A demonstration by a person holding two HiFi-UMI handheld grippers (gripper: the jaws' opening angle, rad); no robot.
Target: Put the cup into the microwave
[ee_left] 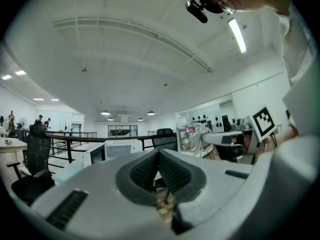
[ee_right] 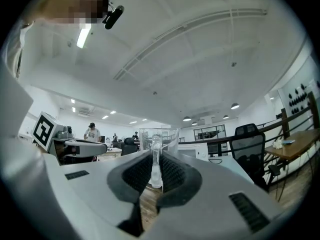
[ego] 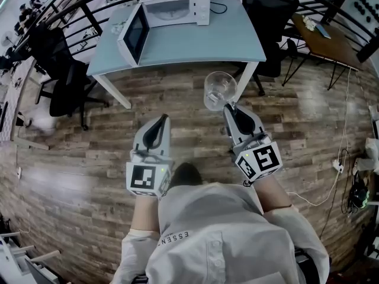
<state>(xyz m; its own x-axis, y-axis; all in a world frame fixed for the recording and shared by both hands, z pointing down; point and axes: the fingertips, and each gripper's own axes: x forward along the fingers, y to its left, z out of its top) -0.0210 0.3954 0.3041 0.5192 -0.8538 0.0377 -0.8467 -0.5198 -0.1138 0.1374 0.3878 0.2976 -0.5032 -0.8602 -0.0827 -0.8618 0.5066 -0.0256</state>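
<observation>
the person is standing on the brown wood-plank floor (ego: 71, 176) with both forearms stretching forward and level, side by side. the right gripper (ego: 227, 107) is reaching toward one o'clock. its jaws are clamping the thin handle of the clear glass cup (ego: 219, 89). the cup is riding upright in the air just off the fingertips, over the floor and short of the near edge of the pale blue table (ego: 237, 40). the left gripper (ego: 161, 118) is pointing toward twelve o'clock, apart from the cup, with its jaws pressing together on nothing. on the table, at about eleven o'clock, the white microwave (ego: 177, 7) is sitting with its door (ego: 135, 35) standing open to the left.
</observation>
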